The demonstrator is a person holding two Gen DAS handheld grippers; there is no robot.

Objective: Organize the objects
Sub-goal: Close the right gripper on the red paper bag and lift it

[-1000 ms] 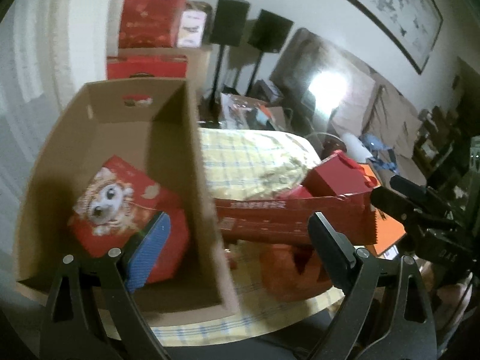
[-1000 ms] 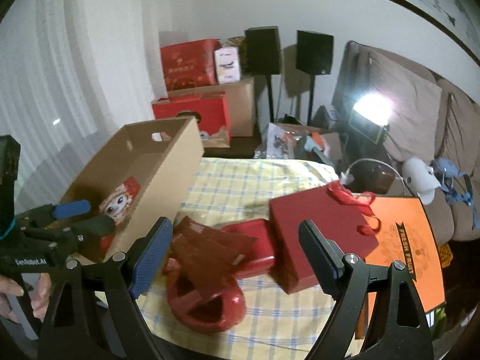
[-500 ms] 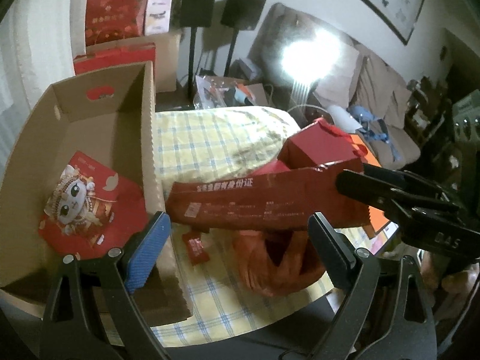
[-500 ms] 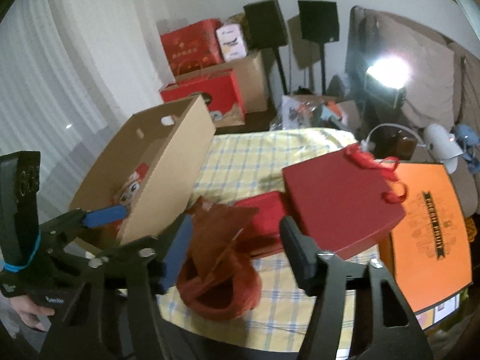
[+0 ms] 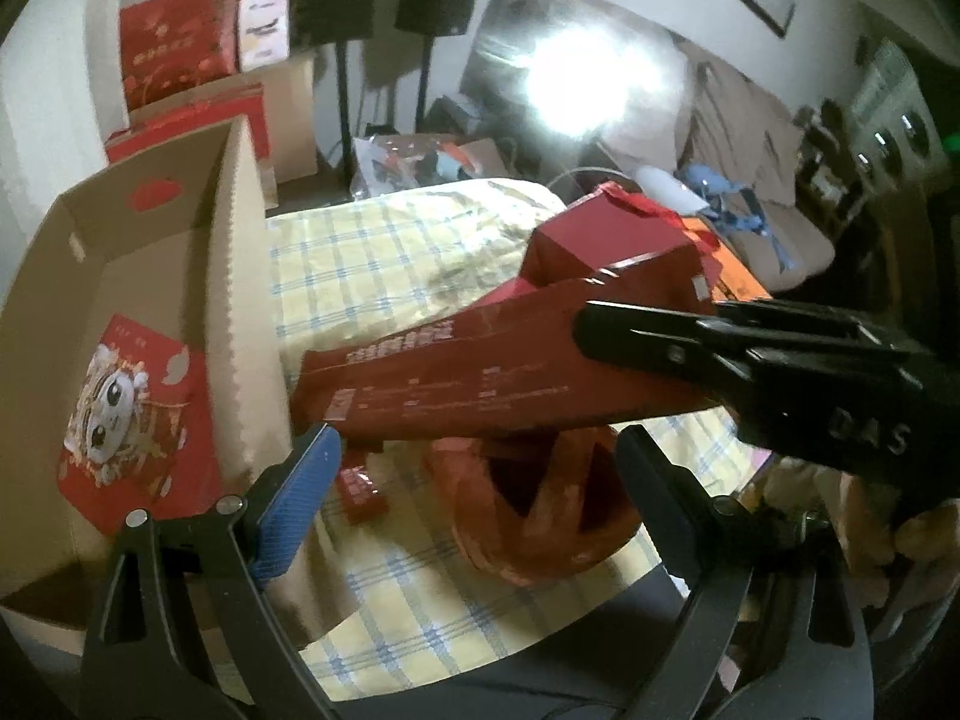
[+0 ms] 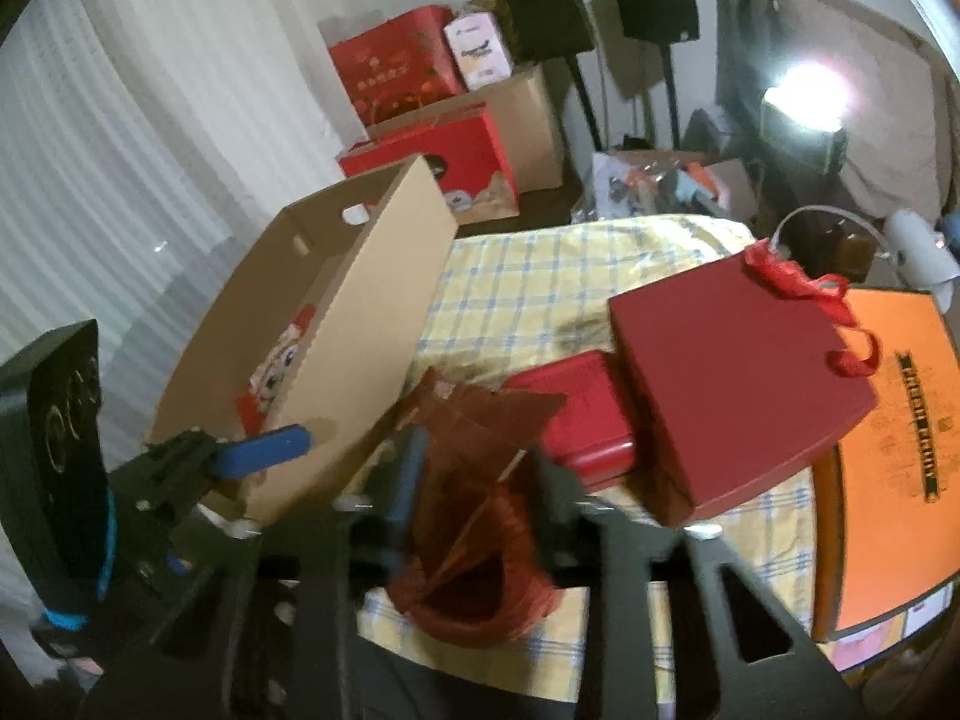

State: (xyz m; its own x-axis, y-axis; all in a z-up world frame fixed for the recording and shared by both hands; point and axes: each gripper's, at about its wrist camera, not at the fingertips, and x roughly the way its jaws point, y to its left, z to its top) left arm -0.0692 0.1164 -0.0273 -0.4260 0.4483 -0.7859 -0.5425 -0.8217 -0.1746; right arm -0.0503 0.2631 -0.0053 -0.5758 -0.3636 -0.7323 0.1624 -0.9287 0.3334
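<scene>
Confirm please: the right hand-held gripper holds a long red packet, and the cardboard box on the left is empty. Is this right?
Not quite. The cardboard box is not empty: the left wrist view shows a red cartoon packet lying inside it. The rest holds: the right hand-held gripper is shut on the long red packet.

One cardboard box (image 5: pixel 240 276), two black speakers (image 6: pixel 543 6), one orange box (image 6: pixel 894 456), two grippers (image 5: pixel 474 480).

Matt cardboard box (image 5: pixel 240 312); seemingly glossy packet (image 5: pixel 480 378).
</scene>
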